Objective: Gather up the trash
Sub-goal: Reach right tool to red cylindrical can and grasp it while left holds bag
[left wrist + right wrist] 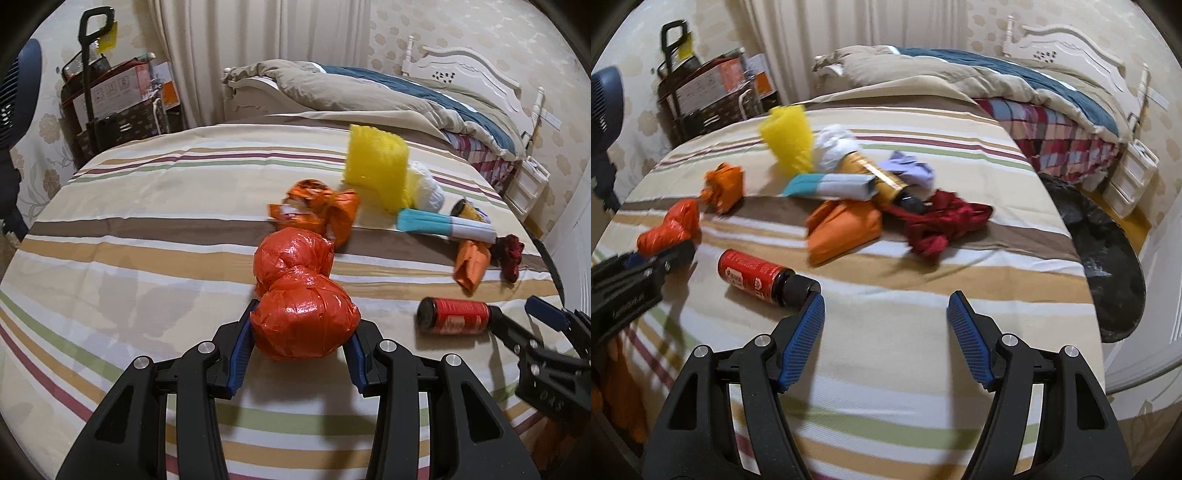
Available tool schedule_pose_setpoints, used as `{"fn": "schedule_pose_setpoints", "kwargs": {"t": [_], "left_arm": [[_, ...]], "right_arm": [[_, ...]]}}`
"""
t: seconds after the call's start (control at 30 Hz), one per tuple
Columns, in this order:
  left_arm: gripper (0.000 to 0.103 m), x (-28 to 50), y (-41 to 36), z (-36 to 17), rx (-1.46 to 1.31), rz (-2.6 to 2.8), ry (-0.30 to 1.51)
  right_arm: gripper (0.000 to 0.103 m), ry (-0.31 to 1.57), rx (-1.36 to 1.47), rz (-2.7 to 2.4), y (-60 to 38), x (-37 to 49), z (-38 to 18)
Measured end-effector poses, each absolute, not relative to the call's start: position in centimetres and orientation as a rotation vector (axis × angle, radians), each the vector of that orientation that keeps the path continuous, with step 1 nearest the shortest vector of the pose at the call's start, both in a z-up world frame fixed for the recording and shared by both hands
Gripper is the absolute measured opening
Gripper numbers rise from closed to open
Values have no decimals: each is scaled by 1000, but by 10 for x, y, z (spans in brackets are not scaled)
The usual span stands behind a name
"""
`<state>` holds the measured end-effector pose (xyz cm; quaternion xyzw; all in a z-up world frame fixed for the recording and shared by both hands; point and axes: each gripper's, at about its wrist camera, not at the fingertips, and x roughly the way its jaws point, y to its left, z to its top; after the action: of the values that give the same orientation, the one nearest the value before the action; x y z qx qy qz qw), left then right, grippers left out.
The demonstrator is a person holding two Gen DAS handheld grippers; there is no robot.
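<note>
We've got the red-orange plastic bag bundle (304, 325) pinched between the blue pads of our left gripper (301, 341). It's shiny crinkled film, knotted into two lumps: the near lump sits right in the grip, the far one pokes out ahead over the striped bedsheet (147, 229). From the right wrist view the same bundle (670, 229) only shows as an orange lump sticking out of the left gripper (661, 258) at the far left.

Our right gripper (886, 306) stands wide with nothing between its pads. Its left fingertip (812, 302) is right at the black cap of a red-labelled bottle (761, 277) lying on its side; whether they actually touch, we can't tell. The left wrist view has that bottle (454, 316) off to the right of the bundle, with the right gripper (524, 314) reaching in from the edge.

Further ahead is the rest of the mess: a crumpled orange wrapper (317, 210), a yellow sponge-looking piece (376, 162), a white wad (834, 147), a blue-and-white paper packet (831, 186), a gold tube with a black cap (875, 177), an orange folded bag (842, 229) and a dark red cloth (938, 225).

Only the right wrist view shows a black trash bag (1108, 258) hanging open off the bed's right edge; its contents are too dark to make out.
</note>
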<state>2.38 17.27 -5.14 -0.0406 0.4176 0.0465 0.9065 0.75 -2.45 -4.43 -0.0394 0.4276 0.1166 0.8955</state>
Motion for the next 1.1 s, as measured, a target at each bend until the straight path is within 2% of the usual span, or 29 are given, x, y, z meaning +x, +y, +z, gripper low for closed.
{"fn": "schedule_pose_setpoints", "kwargs": {"t": [0.57, 1.1], "left_arm": [[44, 9, 211, -49, -114, 171, 843], [44, 1, 230, -50, -116, 203, 838]], "right_arm": [[68, 890, -153, 350, 7, -22, -44], [66, 880, -145, 426, 47, -4, -37]]}}
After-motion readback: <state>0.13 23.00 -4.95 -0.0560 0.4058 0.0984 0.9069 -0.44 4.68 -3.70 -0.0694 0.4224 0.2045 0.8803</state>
